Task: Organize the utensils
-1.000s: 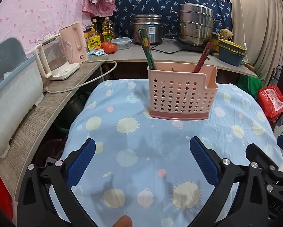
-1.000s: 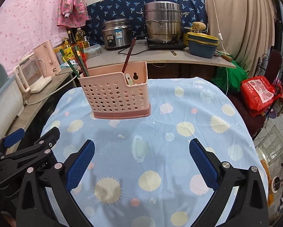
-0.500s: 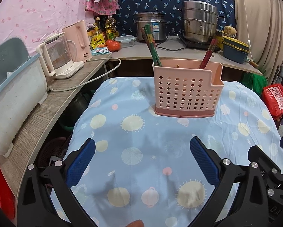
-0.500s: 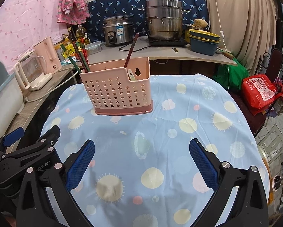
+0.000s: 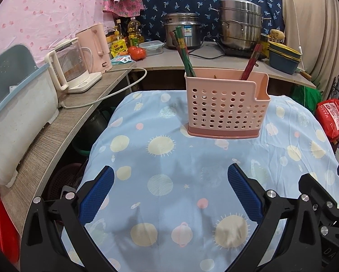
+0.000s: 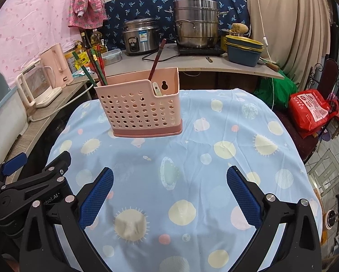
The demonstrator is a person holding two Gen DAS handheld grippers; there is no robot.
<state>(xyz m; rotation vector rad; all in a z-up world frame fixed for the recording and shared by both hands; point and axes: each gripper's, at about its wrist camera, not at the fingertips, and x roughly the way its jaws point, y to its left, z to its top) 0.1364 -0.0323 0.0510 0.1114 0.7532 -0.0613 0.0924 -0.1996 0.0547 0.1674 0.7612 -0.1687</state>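
Blue tablecloth (image 5: 169, 158): one pink caddy (image 5: 226, 106); both grippers' (image 5: 170, 189) (image 6: 169, 189) jaws spread, empty.

Utensil holder (image 5: 226, 108): pink perforated plastic, darker pink base, upright on the blue tablecloth. Green and red chopsticks (image 5: 183, 49), bundled, lean left from its left end. Dark red chopsticks (image 5: 251, 61) lean right. Pale spoon handle (image 6: 157, 90) sits in the notched right compartment.
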